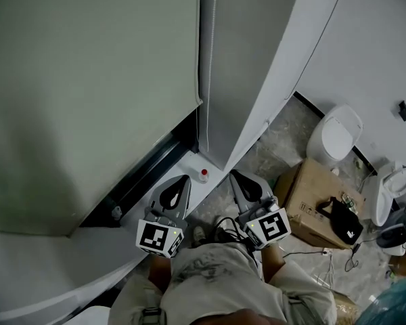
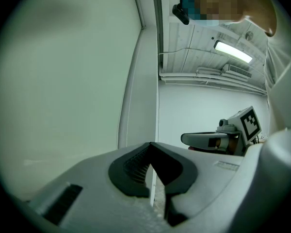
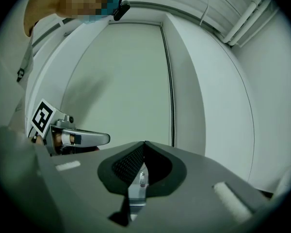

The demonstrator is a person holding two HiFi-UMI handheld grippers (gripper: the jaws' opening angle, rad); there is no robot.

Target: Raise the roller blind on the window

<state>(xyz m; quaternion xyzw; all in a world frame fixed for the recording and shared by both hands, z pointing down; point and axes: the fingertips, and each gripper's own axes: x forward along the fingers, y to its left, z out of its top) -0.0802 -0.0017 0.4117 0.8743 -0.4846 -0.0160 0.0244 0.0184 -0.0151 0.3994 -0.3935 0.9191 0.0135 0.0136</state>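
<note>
Closest to the lens are the person's pale grey shorts (image 1: 213, 273), low in the head view. Just beyond them the two hands hold the grippers side by side, each with a black-and-white marker cube at its rear. The left gripper (image 1: 181, 183) has its grey jaws pressed together at the tips with nothing between them, which its own view (image 2: 151, 145) shows plainly. The right gripper (image 1: 237, 177) is likewise closed and empty, tips meeting in its own view (image 3: 144, 143). Both point level toward the window and touch nothing there. Ahead of the left gripper lies the white window sill (image 1: 189, 164), and on it, near the corner, stands a small white object with a red top (image 1: 204, 175). A dark window frame rail (image 1: 145, 175) runs along behind the sill. Above the rail hangs the pale grey-green fabric roller blind (image 1: 88, 80), lowered so that its bottom edge sits close above the rail and covers the window. The right gripper view shows a thin bead chain (image 3: 173, 96) hanging straight down beside the blind's right edge, next to the white wall. Farther off to the right, on the mottled stone floor (image 1: 274, 151), are a brown cardboard box (image 1: 308, 195) with a black bag (image 1: 343, 221) on it, and a white toilet (image 1: 335, 135) against the far wall.
</note>
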